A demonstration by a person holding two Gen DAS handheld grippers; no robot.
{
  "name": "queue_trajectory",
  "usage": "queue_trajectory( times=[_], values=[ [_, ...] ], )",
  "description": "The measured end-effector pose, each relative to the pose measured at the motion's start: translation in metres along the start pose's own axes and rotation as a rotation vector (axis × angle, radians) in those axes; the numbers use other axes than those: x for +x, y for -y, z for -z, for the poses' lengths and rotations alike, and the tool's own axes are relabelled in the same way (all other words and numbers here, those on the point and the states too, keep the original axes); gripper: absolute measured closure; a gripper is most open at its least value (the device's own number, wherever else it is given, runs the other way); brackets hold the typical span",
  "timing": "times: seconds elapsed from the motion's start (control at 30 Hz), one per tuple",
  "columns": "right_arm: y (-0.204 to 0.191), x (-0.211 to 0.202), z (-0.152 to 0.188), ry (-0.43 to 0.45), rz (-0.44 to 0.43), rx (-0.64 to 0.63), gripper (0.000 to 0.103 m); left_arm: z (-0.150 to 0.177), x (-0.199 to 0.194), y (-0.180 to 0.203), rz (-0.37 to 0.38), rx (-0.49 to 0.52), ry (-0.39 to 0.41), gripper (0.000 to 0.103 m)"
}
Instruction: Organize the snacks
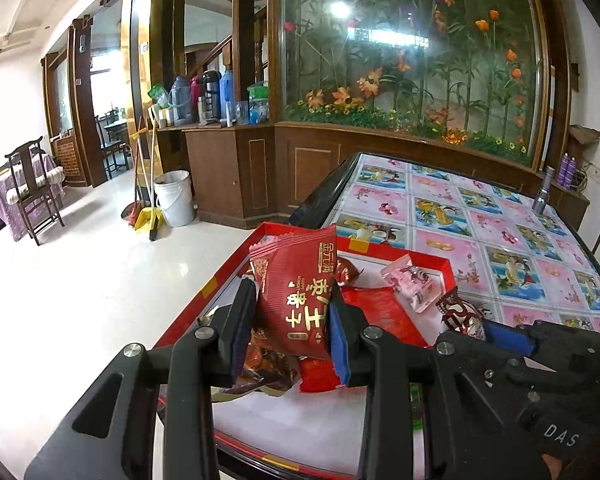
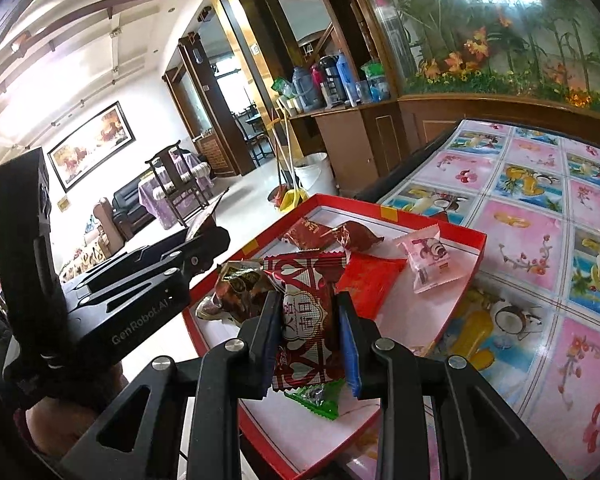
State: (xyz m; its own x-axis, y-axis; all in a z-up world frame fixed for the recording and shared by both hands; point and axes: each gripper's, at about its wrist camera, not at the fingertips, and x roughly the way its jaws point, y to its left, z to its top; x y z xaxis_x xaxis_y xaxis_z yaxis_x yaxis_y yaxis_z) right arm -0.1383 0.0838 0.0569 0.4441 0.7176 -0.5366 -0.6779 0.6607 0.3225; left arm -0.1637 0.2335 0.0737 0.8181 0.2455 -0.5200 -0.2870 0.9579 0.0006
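One red packet (image 1: 298, 292) is clamped in the left gripper (image 1: 290, 332) and one patterned packet (image 2: 308, 320) in the right gripper (image 2: 310, 344), above a red tray (image 2: 440, 296) where six more snacks are counted

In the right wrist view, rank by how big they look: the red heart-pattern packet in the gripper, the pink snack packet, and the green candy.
1. Red heart-pattern packet, though nearness to the camera inflates it.
2. Pink snack packet.
3. Green candy.
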Motion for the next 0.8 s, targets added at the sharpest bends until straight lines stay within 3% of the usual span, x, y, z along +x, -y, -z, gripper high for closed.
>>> queue_trajectory(
  times=[0.27, 0.47, 0.53, 0.6, 0.67, 0.8],
  values=[
    [0.009, 0.031, -0.005, -0.05, 0.06, 0.011, 0.075, 0.005, 0.015, -0.012, -0.017, -0.003, -0.026, 0.071],
    [0.013, 0.055, -0.022, -0.061, 0.094, 0.013, 0.072, -0.003, 0.028, -0.008, 0.012, 0.028, -0.047, 0.071],
    [0.015, 0.056, -0.027, -0.056, 0.085, 0.03, 0.07, -0.006, 0.027, -0.007, 0.024, 0.028, -0.048, 0.062],
    [0.016, 0.053, -0.031, -0.037, 0.091, 0.039, 0.059, -0.008, 0.025, -0.006, 0.021, 0.031, -0.039, 0.033],
    [0.017, 0.046, -0.033, -0.013, 0.102, 0.04, 0.05, -0.008, 0.02, -0.005, -0.013, 0.041, -0.011, 0.028],
    [0.02, 0.03, -0.031, 0.012, 0.113, 0.046, 0.048, -0.013, 0.008, -0.001, -0.036, 0.047, 0.024, 0.019]
  ],
)
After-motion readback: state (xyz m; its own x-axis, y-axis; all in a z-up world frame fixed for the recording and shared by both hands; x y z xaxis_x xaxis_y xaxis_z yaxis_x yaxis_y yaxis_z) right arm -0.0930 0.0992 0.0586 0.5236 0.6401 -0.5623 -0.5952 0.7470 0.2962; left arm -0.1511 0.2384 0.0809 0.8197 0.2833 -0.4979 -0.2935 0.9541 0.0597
